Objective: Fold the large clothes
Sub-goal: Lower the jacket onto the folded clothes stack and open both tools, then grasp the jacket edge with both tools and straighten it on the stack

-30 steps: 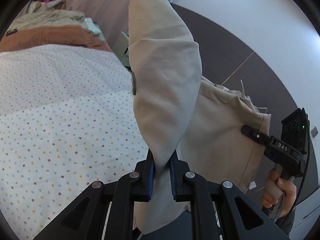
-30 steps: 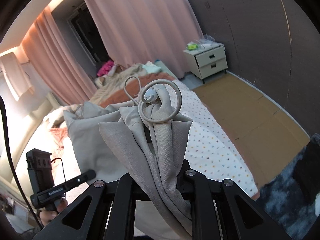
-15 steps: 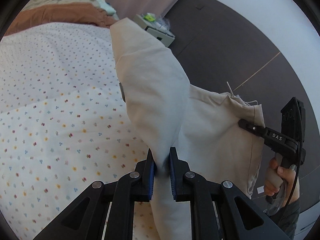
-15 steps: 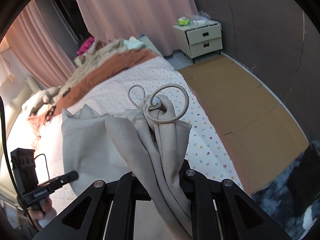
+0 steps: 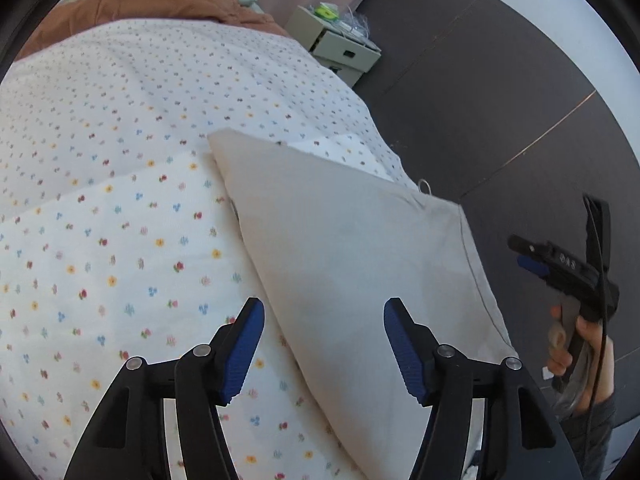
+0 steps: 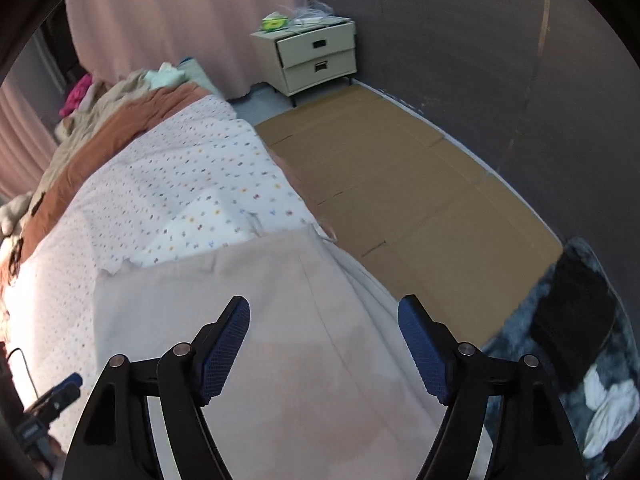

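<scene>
While the bed (image 5: pixel 120 208) carries the beige garment (image 5: pixel 352 264) along its right edge, part of it near the drop to the floor (image 6: pixel 400 184), slippage off that side is the main risk. Left gripper (image 5: pixel 324 344) and right gripper (image 6: pixel 324 344) have just opened wide, nothing between the jaws; a careless regrasp may bunch the cloth.

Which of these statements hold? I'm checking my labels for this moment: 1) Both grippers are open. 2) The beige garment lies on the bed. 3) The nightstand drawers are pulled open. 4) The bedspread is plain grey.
1) True: the left gripper and right gripper are open, fingers clear of cloth.
2) True: the beige garment lies on the bed.
3) False: the nightstand drawers are closed.
4) False: it is white with small flowers.
</scene>
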Demonstrator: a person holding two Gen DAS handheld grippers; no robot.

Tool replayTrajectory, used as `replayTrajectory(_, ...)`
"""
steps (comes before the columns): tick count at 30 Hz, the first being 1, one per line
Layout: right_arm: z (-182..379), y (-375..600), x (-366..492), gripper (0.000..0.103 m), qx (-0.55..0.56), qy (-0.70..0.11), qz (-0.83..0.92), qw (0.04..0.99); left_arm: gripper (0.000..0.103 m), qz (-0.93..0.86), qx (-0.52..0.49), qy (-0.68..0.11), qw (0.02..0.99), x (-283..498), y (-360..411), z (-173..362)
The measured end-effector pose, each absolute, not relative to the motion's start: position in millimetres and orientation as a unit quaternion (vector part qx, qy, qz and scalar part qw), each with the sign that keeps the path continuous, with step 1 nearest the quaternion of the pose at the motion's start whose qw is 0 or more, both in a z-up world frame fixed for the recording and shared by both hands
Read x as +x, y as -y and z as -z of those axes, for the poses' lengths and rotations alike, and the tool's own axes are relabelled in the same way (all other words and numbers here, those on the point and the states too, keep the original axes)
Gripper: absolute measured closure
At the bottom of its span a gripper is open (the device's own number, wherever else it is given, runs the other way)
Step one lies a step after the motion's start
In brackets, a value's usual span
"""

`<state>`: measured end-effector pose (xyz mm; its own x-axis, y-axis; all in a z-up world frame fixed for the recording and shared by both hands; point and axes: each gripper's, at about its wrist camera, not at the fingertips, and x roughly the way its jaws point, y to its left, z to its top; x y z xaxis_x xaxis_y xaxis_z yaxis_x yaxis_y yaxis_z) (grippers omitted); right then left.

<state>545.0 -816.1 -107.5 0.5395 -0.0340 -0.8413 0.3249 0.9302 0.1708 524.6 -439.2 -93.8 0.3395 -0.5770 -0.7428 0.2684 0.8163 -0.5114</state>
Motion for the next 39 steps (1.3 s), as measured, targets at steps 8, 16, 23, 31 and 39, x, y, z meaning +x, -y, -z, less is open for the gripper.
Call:
replayTrajectory(8, 110.3, 837.8, 451.4, 0.027, 0.194, -0.442, 0.129, 0.866, 0.039, 0.272, -0.124, -0.518, 0.802, 510.3, 434.3, 99.9)
replayTrajectory(16, 137.8, 858.3, 368.6, 0.027, 0.264, -0.426, 0.174, 0.847, 0.039, 0.279, -0.107, -0.537, 0.789, 493.3, 440.5, 113.6)
replayTrajectory(23, 181.2, 871.8, 347.4, 0.032, 0.345, -0.429, 0.174, 0.817, 0.058, 0.294, -0.101, -0.551, 0.775, 485.8, 452.2, 125.4)
replayTrajectory(31, 215.8, 881.8, 369.4, 0.089, 0.396, -0.416, 0.141, 0.807, 0.075, 0.3, -0.096, -0.555, 0.77, 491.8, 468.3, 135.0)
replayTrajectory(39, 222.0, 887.3, 380.4, 0.096, 0.39, -0.401, 0.168, 0.812, 0.075, 0.301, -0.093, -0.547, 0.776, 487.8, 472.4, 132.9)
